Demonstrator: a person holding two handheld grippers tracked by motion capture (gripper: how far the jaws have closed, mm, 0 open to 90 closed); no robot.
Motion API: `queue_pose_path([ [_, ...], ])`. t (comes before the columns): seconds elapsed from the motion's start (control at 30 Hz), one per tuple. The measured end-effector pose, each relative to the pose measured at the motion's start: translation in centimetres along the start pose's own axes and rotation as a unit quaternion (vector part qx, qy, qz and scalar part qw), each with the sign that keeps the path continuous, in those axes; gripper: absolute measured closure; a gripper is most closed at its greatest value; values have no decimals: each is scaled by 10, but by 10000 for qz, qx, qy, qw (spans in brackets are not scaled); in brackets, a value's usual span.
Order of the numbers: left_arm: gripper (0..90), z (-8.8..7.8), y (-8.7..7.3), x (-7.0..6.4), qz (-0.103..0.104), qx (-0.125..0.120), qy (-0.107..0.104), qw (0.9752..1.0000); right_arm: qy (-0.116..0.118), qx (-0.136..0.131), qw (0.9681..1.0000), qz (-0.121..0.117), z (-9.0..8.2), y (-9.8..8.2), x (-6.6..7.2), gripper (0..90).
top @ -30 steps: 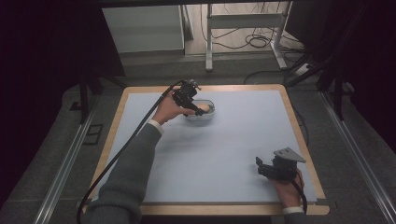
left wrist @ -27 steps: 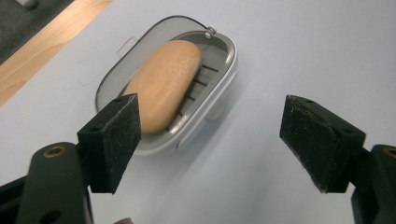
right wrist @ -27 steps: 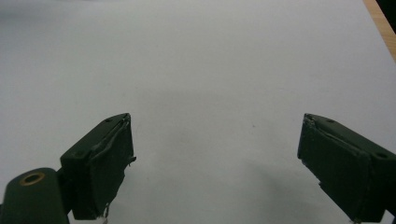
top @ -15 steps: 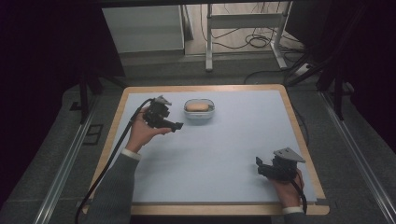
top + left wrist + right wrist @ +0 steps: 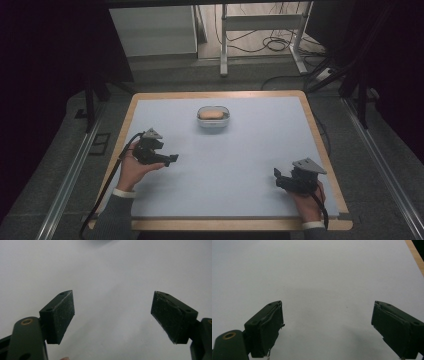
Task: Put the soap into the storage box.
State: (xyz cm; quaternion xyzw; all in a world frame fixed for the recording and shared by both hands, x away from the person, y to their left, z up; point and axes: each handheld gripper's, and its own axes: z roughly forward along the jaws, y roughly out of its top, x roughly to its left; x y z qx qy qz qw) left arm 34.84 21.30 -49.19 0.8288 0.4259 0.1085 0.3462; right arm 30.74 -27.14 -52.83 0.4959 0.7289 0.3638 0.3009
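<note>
While the bread roll (image 5: 212,114) sits in its shallow bowl (image 5: 213,123) | left gripper (image 5: 169,160) nearer, jaws just opened wide, empty, bowl ahead-right | right gripper (image 5: 278,176) farther, jaws wide, empty.

We see a small, shallow, pale grey bowl (image 5: 213,118) with rounded corners standing upright on the light blue mat, toward the far middle of the table. Inside it lies a tan, oblong piece that looks like a bread roll (image 5: 212,115), resting flat and low within the bowl's rim.
</note>
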Motion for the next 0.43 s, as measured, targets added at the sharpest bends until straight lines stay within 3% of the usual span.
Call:
queue_pose_path([
  [0.1,190,2,-6,0,-15,54,-28,10000,1,6,10000,-1,0,0,0,109],
  [0.17,191,5,-12,2,-131,8,-89,9999,4,6,10000,1,0,0,0,109],
  [0.27,190,6,-14,3,-117,75,-70,9999,6,-8,10000,23,0,0,0,109],
  [0.43,188,2,-16,0,-147,-11,-97,9998,91,32,9999,53,1,1,-2,108],
])
